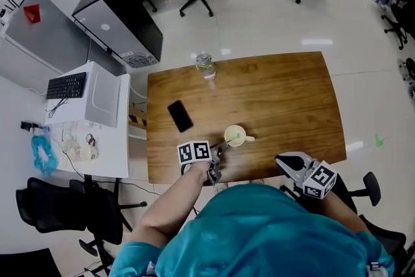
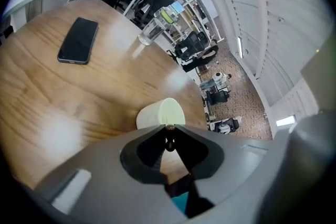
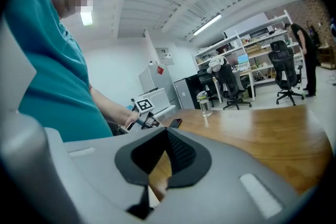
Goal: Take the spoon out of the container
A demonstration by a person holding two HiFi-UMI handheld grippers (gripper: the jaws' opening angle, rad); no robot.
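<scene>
The surface point(image 1: 279, 91) is warm brown with wood grain. The cup point(image 1: 235, 136) is pale cream and the phone point(image 1: 180, 116) is black. The left tool point(image 2: 168, 127) and right tool point(image 3: 167, 131) are grey with black pads point(image 3: 181, 152). Their cubes point(image 1: 194, 153) carry black-and-white square markers. The spoon point(image 2: 169, 143) tip looks dark brown. The shirt point(image 1: 259, 230) is teal.

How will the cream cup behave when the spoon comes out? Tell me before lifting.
The cup is small, so probably light, and may slide on the smooth wooden table. The spoon leans on its rim toward the left tongs, so a sideways pull could tip it; lifting upward seems safer. The right tongs are held clear, so nothing steadies it.
</scene>
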